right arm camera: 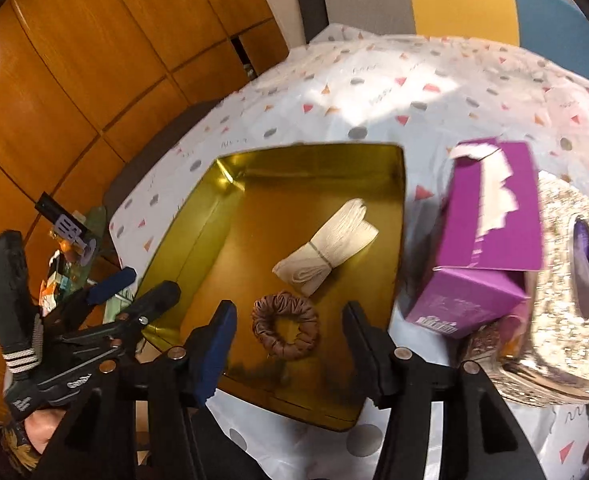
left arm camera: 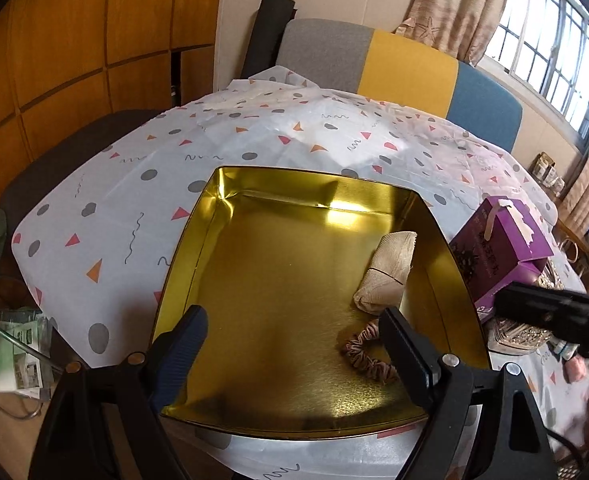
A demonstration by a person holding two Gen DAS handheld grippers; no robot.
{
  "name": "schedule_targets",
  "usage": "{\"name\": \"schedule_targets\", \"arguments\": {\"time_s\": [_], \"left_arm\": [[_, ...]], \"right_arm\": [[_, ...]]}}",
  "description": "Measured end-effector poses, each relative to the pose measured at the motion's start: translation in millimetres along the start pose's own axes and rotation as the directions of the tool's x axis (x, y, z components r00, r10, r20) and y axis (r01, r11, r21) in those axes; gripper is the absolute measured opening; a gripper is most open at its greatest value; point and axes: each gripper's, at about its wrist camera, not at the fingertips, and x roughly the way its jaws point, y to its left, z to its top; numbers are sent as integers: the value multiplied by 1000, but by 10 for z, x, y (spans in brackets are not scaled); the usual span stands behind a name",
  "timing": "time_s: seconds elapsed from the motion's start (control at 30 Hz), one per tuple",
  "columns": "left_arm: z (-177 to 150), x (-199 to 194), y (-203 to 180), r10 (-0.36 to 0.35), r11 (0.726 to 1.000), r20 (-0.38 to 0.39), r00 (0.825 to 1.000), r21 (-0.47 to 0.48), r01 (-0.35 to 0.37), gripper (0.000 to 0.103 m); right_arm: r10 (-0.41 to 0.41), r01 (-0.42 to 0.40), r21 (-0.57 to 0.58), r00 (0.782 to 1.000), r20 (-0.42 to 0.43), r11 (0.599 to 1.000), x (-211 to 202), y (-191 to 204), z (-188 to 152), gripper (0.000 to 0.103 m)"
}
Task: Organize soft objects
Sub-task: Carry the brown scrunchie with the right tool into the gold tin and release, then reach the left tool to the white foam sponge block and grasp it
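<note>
Brown ruffled fabric scrunchie [right arm camera: 285, 329] lies flat in the gold metal tin [right arm camera: 198, 216] at 12 o'clock between the spread, empty right gripper [right arm camera: 290, 354] jaws; left gripper [left arm camera: 294, 344] is farther, also spread

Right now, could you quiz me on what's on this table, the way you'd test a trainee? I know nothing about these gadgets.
1. True or false: the brown scrunchie lies inside the gold tin.
2. Which item lies in the tin with the scrunchie? A) a purple box B) a cream cloth bundle C) a glittery roll
3. Fill in: the right gripper has its jaws ____, either side of the scrunchie, not pressing it.

Key
1. True.
2. B: the cream cloth bundle, tied round its middle. The purple box and the glittery roll stand outside, on the patterned tablecloth.
3. Open.
</note>
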Motion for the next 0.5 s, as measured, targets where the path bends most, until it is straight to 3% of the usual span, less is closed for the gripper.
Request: {"name": "schedule_targets", "arguments": {"time_s": [0.2, 0.5], "left_arm": [[-14, -47, -154, -32, 999, -2, 999, 45, 32, 88], [-42, -144, -492, -74, 989, -1, 997, 131, 74, 88]], "right_arm": [[-85, 85, -3, 992, 91, 996, -315, -77, -64, 56], [-199, 192, 56, 961, 191, 980, -779, -403, -222, 56]]}}
